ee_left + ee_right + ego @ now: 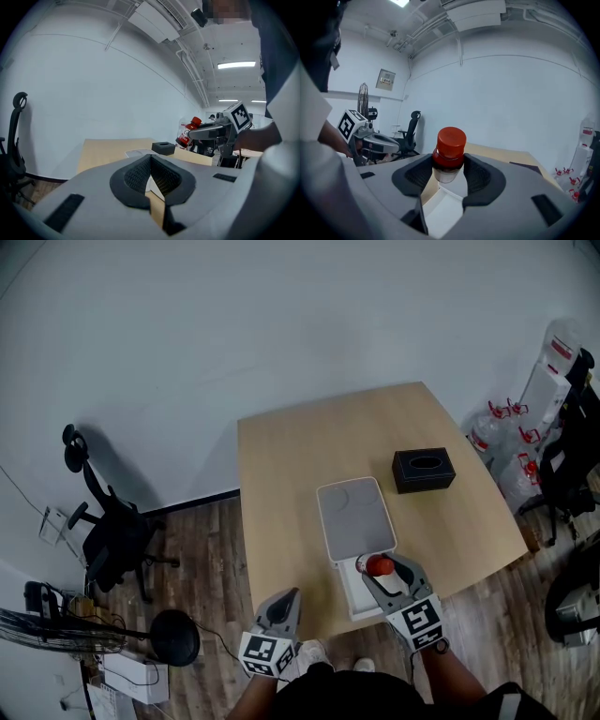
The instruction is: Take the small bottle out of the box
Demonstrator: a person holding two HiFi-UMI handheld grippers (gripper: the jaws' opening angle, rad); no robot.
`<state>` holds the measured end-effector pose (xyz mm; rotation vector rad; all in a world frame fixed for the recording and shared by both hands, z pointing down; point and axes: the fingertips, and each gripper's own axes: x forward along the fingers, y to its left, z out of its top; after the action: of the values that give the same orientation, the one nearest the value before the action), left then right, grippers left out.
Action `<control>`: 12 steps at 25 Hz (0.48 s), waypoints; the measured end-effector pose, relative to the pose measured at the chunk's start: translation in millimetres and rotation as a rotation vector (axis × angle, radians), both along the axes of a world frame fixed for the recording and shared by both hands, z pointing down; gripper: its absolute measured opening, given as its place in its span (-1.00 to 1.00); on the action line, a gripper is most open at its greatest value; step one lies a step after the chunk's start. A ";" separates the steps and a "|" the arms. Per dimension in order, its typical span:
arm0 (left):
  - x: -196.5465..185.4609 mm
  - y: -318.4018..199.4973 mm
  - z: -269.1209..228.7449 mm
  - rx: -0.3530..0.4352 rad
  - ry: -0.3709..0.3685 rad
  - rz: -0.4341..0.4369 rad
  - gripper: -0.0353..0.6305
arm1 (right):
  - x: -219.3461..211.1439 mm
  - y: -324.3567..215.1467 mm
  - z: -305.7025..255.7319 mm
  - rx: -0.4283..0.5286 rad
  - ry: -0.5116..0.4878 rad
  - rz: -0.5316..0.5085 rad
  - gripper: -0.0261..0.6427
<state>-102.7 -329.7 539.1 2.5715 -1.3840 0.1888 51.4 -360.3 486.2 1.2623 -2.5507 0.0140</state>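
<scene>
We see only the red cap and clear neck of the small plastic bottle [451, 147]; the grey right gripper [450, 169] hides its body. From the left gripper view, its label print is unreadably small.

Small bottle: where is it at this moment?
In the head view's lower right, the small bottle sits clamped in the right gripper, just above the open white box.

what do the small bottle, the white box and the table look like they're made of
small bottle: body looks like clear plastic, see-through below the neck. Its cap is matte red, probably plastic.
white box: smooth, matte white. It could be plastic or coated card; the look leaves it open.
table: pale wood-grain top with low sheen, likely laminate or veneer.
</scene>
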 end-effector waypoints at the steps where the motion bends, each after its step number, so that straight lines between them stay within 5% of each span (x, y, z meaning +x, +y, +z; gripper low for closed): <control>1: 1.4 -0.6 -1.0 0.002 0.000 0.004 -0.87 | 2.0 2.0 -3.0 0.005 -0.018 0.007 -0.26; 12: 21.8 -6.6 -10.9 0.017 -0.002 0.054 -0.87 | 15.5 6.0 -30.2 0.109 -0.096 0.047 -0.26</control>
<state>-80.9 -336.3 528.1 2.6251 -1.3233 0.1884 66.9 -354.3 456.0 1.3940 -2.6346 -0.0568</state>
